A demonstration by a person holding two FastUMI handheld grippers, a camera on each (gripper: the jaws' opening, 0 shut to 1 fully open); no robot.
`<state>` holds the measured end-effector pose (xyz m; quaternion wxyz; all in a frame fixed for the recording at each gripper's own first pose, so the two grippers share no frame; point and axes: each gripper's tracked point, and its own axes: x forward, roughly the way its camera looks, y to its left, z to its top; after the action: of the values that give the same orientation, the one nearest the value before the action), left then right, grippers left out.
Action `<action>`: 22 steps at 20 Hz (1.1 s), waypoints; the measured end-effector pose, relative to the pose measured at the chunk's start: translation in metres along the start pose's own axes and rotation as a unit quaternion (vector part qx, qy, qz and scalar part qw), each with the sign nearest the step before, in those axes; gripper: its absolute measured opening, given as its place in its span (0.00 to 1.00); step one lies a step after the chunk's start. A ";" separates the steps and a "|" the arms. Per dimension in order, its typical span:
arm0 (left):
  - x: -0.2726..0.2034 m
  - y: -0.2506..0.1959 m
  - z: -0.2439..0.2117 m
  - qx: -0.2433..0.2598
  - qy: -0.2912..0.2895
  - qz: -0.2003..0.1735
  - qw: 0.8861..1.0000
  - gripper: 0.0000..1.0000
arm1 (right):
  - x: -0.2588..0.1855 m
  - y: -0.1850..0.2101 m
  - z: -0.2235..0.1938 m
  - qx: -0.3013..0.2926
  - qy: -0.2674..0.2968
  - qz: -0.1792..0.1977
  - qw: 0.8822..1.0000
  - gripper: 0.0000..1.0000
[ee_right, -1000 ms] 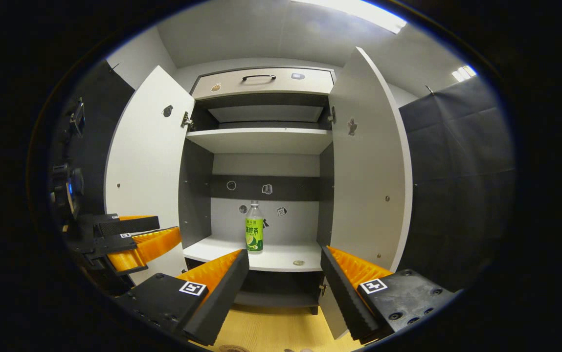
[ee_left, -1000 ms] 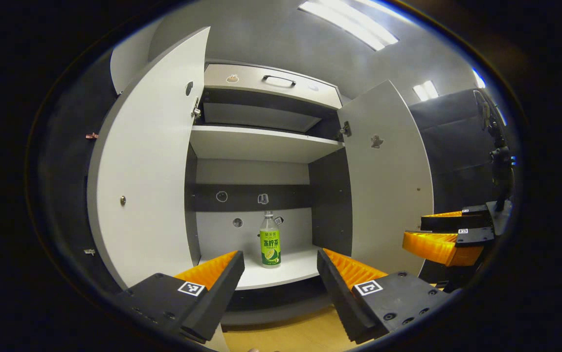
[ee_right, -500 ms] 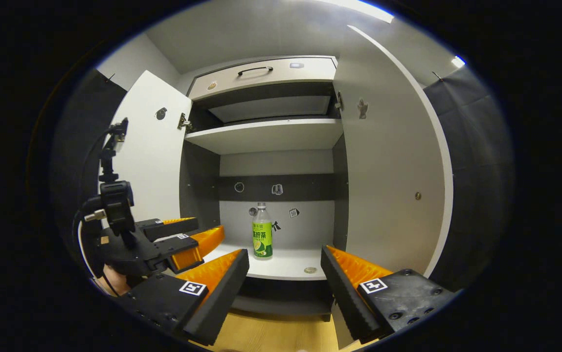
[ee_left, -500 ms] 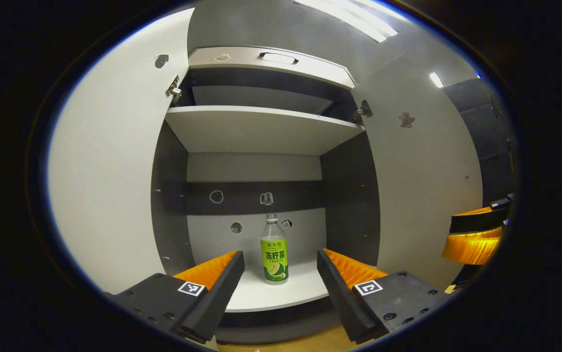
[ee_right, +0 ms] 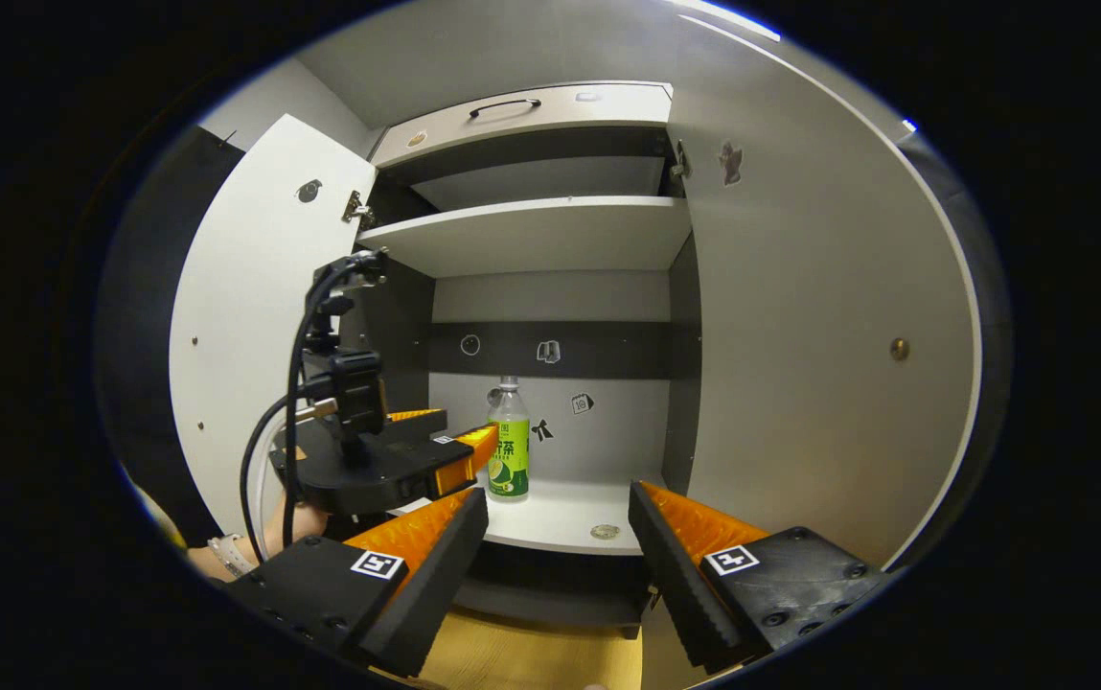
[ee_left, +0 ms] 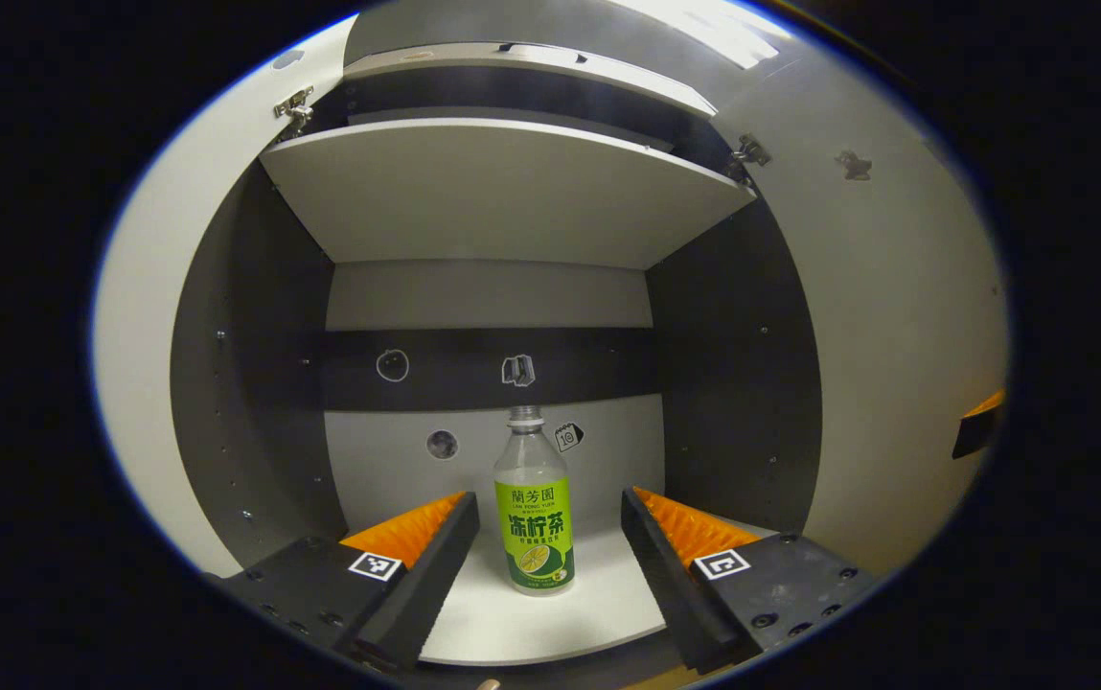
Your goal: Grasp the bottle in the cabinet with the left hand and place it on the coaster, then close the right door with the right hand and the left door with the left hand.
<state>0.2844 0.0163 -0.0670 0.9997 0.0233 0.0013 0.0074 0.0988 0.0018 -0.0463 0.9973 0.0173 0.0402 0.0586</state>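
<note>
Left gripper (ee_left: pixel 550 522) closes in on the bottle (ee_left: pixel 535 513).
Jaws spread, flanking it, no grasp yet; right gripper (ee_right: pixel 558 522) waits, also spread.

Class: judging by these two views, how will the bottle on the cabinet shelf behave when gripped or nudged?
The bottle stands tall and narrow, so a nudge probably tips it. Clear plastic likely flexes. On its side, its round body would roll.

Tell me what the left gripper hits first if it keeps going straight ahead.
Probably the bottle: it stands upright on the cabinet shelf, centred between the open left gripper's fingers. Depth is uncertain, but nothing lies in between.
</note>
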 end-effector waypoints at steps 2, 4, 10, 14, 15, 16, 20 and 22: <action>0.016 0.003 -0.007 0.002 0.004 0.002 1.000 0.96 | 0.009 0.000 -0.006 0.000 0.007 0.006 1.000 0.98; 0.029 0.008 -0.015 0.006 0.006 0.009 1.000 0.97 | 0.015 -0.002 -0.012 -0.001 0.013 0.007 1.000 0.98; 0.066 0.011 -0.034 0.018 0.009 0.010 1.000 0.96 | 0.029 -0.009 -0.025 0.003 0.026 0.006 1.000 0.98; 0.084 0.013 -0.046 0.017 0.011 0.011 1.000 0.96 | 0.035 -0.009 -0.037 0.001 0.040 0.013 0.999 0.98; 0.086 0.014 -0.042 0.016 0.002 0.011 1.000 0.96 | 0.035 -0.008 -0.039 0.000 0.044 0.015 0.999 0.98; 0.090 0.017 -0.039 0.017 -0.006 0.015 1.000 0.97 | 0.036 -0.008 -0.041 0.000 0.046 0.017 0.999 0.98; 0.099 0.021 -0.040 0.017 -0.004 0.015 1.000 0.92 | 0.037 -0.007 -0.046 -0.004 0.051 0.021 0.998 0.98; 0.102 0.021 -0.040 0.022 -0.003 0.015 1.000 0.89 | 0.037 -0.007 -0.048 -0.001 0.056 0.020 0.998 0.98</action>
<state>0.3859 0.0405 -0.1063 0.9987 0.0453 -0.0016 0.0226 0.1320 0.0004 -0.0971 0.9921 0.0137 0.0958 0.0797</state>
